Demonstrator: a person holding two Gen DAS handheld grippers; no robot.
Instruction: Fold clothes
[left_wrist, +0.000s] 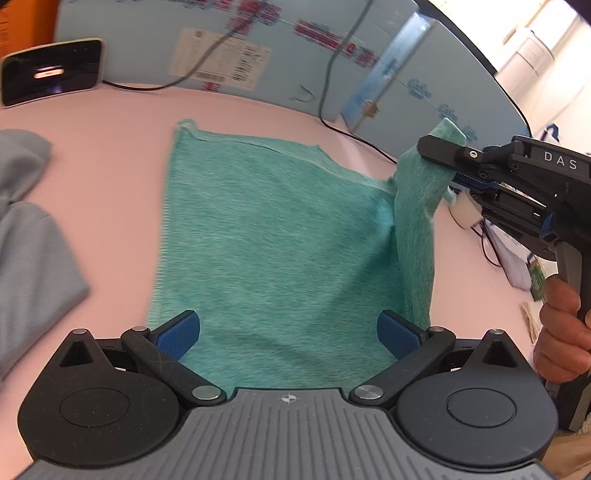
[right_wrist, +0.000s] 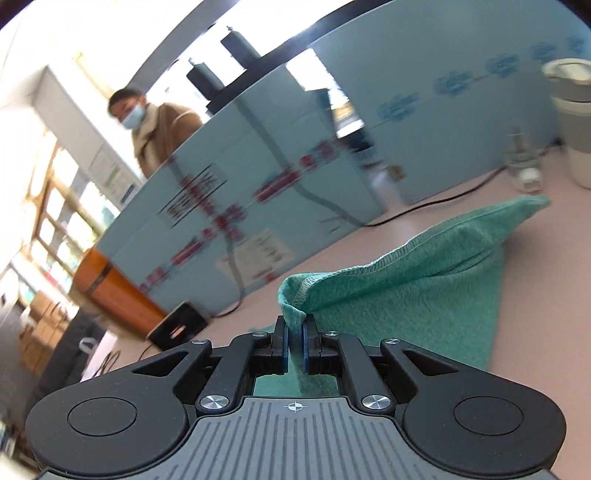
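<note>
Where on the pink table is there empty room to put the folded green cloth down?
Bare pink table lies between the green cloth and the grey clothes, running back to the blue boards. The right side is crowded: cables, papers and the right gripper holding the cloth's corner.

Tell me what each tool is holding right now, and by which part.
The right tool is shut on the green garment, pinching a hemmed corner lifted off the table. The left tool is open over the garment's near edge, holding nothing.

Left wrist view looks steeply down, close over the cloth. Right wrist view looks lower, across the table. Both share the cloth and blue wall.
</note>
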